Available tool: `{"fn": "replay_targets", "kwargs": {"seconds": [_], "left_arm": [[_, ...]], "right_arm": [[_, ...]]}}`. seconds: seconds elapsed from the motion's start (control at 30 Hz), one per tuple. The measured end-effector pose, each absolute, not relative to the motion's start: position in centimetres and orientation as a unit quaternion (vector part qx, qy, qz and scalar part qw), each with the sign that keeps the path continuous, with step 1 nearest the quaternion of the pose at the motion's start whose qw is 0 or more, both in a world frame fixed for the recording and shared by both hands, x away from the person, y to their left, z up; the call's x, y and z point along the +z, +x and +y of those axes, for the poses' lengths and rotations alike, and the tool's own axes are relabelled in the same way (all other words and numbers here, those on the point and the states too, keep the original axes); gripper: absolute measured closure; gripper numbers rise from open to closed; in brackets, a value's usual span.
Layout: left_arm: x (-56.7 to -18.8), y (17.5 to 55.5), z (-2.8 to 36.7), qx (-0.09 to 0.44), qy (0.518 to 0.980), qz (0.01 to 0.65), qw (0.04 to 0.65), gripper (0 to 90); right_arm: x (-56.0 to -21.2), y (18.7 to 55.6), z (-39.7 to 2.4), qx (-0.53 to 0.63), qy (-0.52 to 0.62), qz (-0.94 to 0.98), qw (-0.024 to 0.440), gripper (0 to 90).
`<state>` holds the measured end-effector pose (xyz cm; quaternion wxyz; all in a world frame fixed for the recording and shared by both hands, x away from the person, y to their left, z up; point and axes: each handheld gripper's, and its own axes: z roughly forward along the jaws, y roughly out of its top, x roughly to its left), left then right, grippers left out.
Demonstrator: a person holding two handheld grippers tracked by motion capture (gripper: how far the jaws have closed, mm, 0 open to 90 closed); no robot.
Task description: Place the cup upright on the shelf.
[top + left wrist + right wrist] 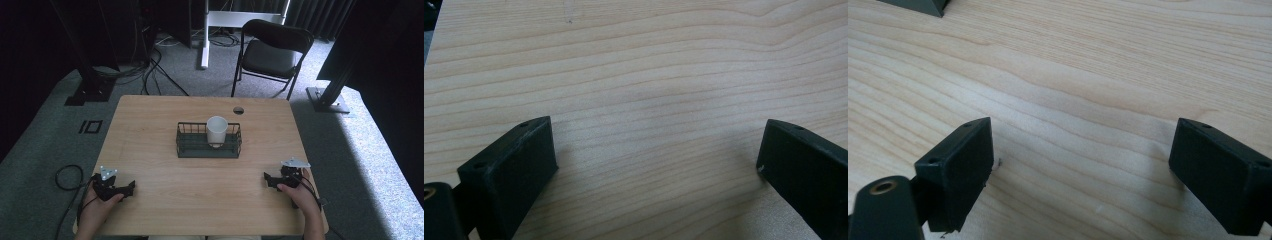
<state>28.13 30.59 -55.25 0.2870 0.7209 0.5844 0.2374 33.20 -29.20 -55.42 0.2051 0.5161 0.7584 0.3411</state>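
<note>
The light wooden table [165, 200] carries a dark green wire basket [208, 141] near its centre. A white paper cup [217, 131] stands upright inside the basket, towards the right half, its open mouth up.

The left gripper [131, 188] rests on the table near the front left corner, held in the person's left hand [97, 206], with the grey three-cornered plate on top. In the left gripper view its two black jaws stand wide apart over bare wood grain, nothing between them [656, 150].

The right gripper [266, 178] rests near the front right corner, in the person's right hand [295, 192]. In the right gripper view its jaws are likewise wide apart with only table surface between them [1083, 150]; a dark corner of the basket [918, 6] shows at the top left edge.

Both grippers lie well apart from the basket and cup, one either side.

A black folding chair [272, 50] stands on grey carpet beyond the table's far edge.
</note>
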Motion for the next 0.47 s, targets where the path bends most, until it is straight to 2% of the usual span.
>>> {"fn": "replay_targets", "kwargs": {"seconds": [0.47], "left_arm": [[-55.25, 28.13, 30.58, 0.237, 0.721, 0.585, 0.287, 2.8]], "right_arm": [[-55.46, 33.16, -28.99, 0.33, 0.507, 0.767, 0.214, 10.3]]}}
